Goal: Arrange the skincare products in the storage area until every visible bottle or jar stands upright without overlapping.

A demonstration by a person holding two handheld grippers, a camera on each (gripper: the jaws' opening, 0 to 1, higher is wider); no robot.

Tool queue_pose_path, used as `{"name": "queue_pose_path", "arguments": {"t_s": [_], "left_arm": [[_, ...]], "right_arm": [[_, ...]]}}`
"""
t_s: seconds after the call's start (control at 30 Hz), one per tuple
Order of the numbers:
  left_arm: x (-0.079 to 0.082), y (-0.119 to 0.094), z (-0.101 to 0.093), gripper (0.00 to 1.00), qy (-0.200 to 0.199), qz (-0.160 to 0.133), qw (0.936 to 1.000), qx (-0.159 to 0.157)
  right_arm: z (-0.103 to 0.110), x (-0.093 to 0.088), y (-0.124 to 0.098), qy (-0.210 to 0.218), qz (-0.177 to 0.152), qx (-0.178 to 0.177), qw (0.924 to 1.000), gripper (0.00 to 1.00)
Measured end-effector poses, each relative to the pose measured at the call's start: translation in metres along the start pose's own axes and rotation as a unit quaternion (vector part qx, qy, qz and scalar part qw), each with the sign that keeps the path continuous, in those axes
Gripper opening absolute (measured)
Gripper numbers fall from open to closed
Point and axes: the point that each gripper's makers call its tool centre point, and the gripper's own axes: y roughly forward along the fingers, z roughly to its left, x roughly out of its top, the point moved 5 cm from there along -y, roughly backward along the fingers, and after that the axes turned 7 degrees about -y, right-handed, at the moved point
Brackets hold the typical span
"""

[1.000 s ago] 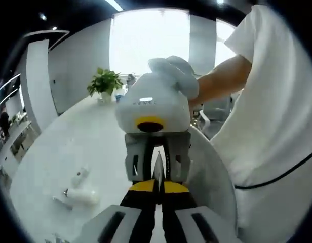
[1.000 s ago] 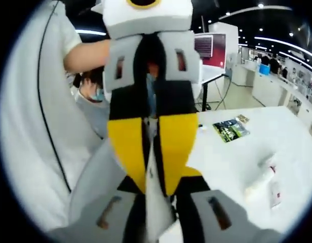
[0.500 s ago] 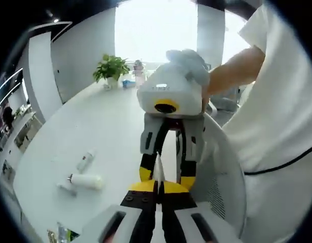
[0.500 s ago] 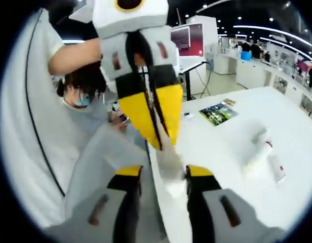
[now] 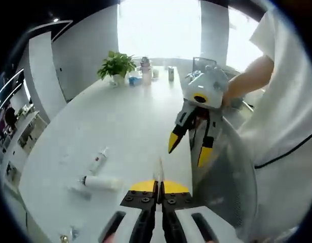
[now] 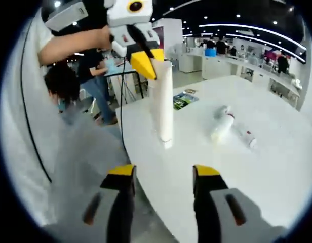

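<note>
A long white table (image 5: 130,116) carries the scene. In the right gripper view a tall white tube (image 6: 162,104) hangs by its top from the left gripper (image 6: 146,63), jaws pinched on it, its cap end just over the table edge near the view's centre. The right gripper (image 6: 163,174) stands wide, holding nothing, its jaws on either side below the tube. Two more white products lie flat: a bottle (image 6: 221,126) at 2 o'clock from the tube, a slim tube (image 6: 245,136) just beside it. In the left gripper view the same pair lie at 9 o'clock: larger bottle (image 5: 100,182), smaller one (image 5: 98,162). The likely risk: set down this near the edge on its narrow cap, the smooth, top-heavy tube may tip or fall off
</note>
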Motion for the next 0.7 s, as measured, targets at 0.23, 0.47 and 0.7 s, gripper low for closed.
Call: {"name": "queue_pose_path", "arguments": {"t_s": [0.23, 0.47, 0.7], "left_arm": [[0.015, 0.0, 0.024, 0.01, -0.008, 0.009, 0.9999, 0.012], [0.037, 0.004, 0.052, 0.01, -0.003, 0.017, 0.9995, 0.026], [0.065, 0.009, 0.077, 0.01, 0.0, 0.014, 0.9991, 0.039]], "right_arm": [[-0.014, -0.036, -0.02, -0.02, 0.026, -0.073, 0.9968, 0.46], [-0.012, -0.057, -0.011, -0.019, 0.028, -0.094, 0.995, 0.45], [-0.023, -0.084, 0.002, -0.124, 0.132, -0.15, 0.972, 0.4]]}}
